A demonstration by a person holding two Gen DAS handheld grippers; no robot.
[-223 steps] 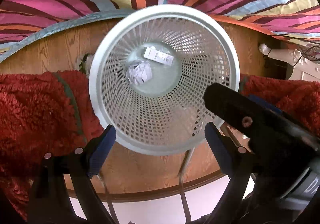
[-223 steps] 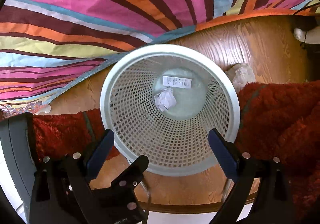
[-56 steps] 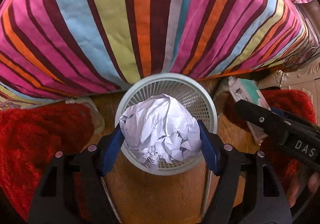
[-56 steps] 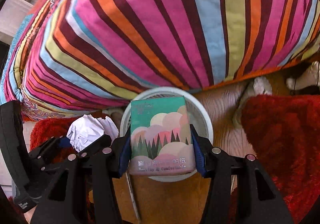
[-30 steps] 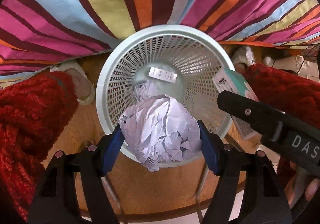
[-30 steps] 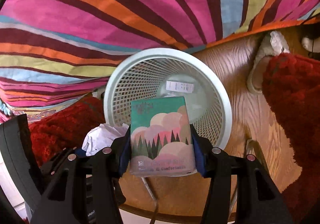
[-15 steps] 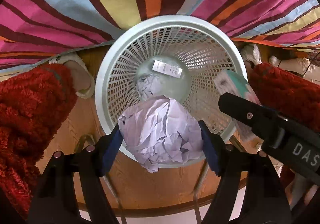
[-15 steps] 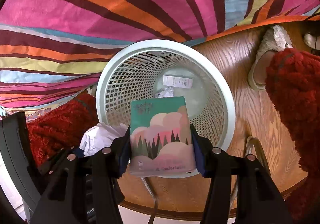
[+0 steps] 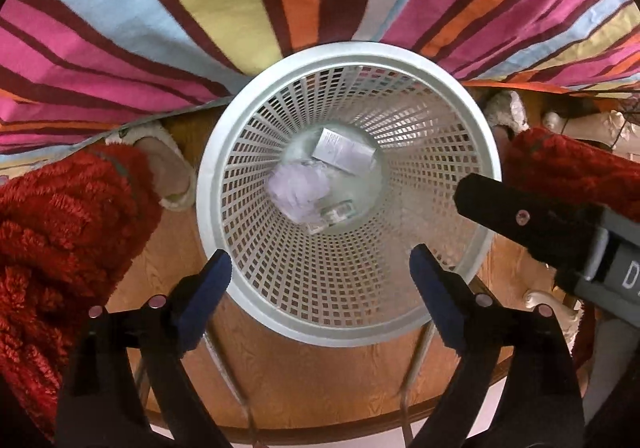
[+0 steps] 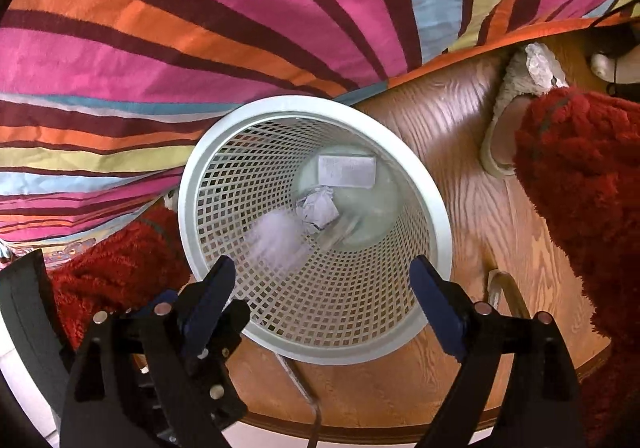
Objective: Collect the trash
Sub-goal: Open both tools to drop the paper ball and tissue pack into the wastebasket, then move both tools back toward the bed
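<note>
Right wrist: paper ball (image 10: 278,242) motion-blurred

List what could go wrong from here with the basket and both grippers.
1. Both the left gripper and right gripper hang open right above the white mesh basket; a careless pull-away might clip its rim and tip it.
2. The two grippers sit close together and could knock each other.

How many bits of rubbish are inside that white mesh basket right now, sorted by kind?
Crumpled paper balls: 2 (one small, one larger and blurred)
White flat box: 1
Printed packet, blurred: 1
Total: 4
</note>
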